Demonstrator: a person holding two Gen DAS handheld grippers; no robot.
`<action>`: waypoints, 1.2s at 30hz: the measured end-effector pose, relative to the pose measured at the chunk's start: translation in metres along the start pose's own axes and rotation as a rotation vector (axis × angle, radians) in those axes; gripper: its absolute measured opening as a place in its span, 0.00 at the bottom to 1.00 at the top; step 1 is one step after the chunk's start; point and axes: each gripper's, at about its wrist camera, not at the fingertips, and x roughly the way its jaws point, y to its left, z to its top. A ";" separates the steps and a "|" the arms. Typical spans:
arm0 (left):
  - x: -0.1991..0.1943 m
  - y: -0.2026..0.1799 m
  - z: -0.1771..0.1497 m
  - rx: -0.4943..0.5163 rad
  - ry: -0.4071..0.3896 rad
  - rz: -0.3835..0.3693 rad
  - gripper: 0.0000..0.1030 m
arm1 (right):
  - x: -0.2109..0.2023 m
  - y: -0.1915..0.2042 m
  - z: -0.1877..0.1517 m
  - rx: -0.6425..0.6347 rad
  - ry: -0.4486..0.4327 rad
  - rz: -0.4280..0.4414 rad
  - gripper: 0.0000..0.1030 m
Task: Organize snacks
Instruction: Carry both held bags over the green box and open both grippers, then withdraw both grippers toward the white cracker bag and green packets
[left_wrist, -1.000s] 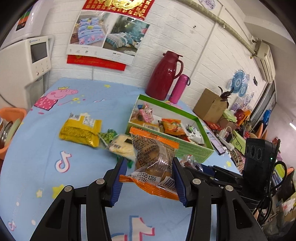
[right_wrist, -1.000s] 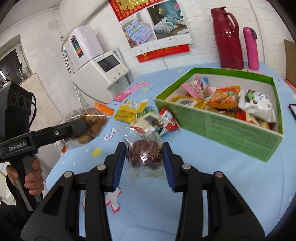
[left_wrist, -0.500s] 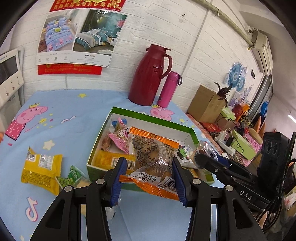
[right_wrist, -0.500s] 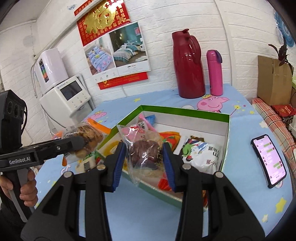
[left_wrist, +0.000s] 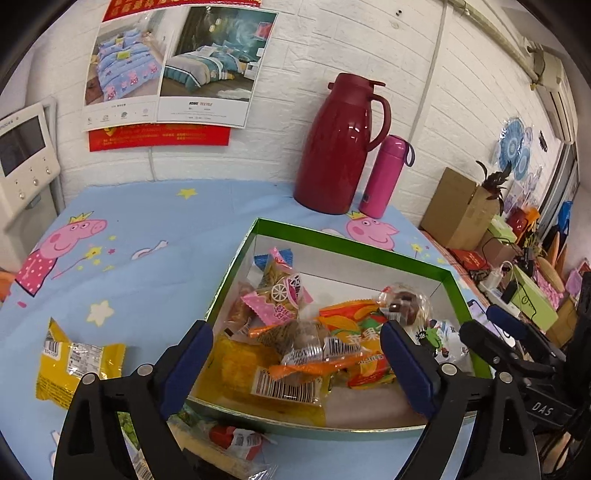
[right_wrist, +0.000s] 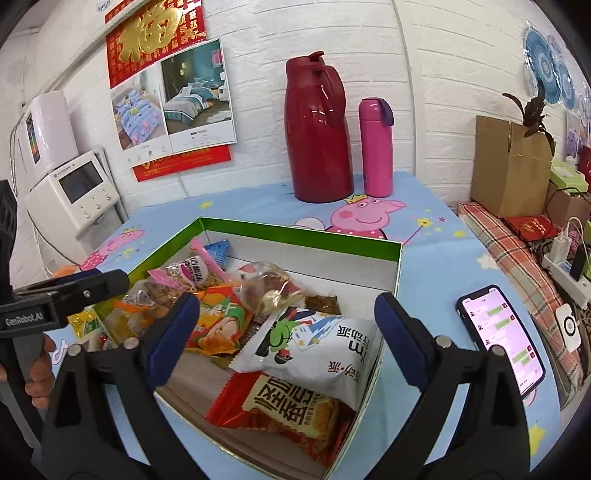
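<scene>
Fingers wide on both sides, operator: your left gripper (left_wrist: 297, 354) is spread over the near-left part of the green box (left_wrist: 236, 258) with nothing pinched, and your right gripper (right_wrist: 286, 317) is just as spread over the box's near-right part, empty too.

Below the left one, the orange-edged clear packet (left_wrist: 314, 350) lies inside the box on top of the yellow pack (left_wrist: 255, 373). The clear-wrapped brown cake (left_wrist: 404, 301) rests further in, on the orange fruit bag (left_wrist: 354, 321).

Your right camera gives you what the left one barely shows: the white snack bag (right_wrist: 314, 339) and the red-and-gold packet (right_wrist: 291, 410) filling the near-right corner, with the brown cake (right_wrist: 266, 286) behind them. It also catches the phone (right_wrist: 502, 332) lying on the tablecloth (right_wrist: 436, 266) just right of the box, and your hand (right_wrist: 38, 373) on the left handle.

Your left camera alone shows what is outside the box: a yellow bag (left_wrist: 74, 362) on the cloth to the left, and a small red-and-white packet (left_wrist: 236, 437) against the near wall, with other wrappers beside it that I cannot make out.

Edges: the box's far wall stands apart from the red jug (right_wrist: 317, 129) and pink flask (right_wrist: 375, 147) at the wall. Bare cloth lies left of the box; on the right the phone and then the table edge come close.
</scene>
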 end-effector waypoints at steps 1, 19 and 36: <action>-0.001 0.001 -0.001 -0.003 0.005 0.004 0.91 | -0.002 0.001 0.000 0.004 0.004 0.014 0.95; -0.081 -0.002 -0.037 0.055 -0.047 0.059 0.91 | -0.058 0.067 -0.035 -0.077 0.012 0.142 0.98; -0.106 0.063 -0.075 -0.019 0.050 0.095 0.92 | -0.048 0.092 -0.088 -0.025 0.188 0.197 0.99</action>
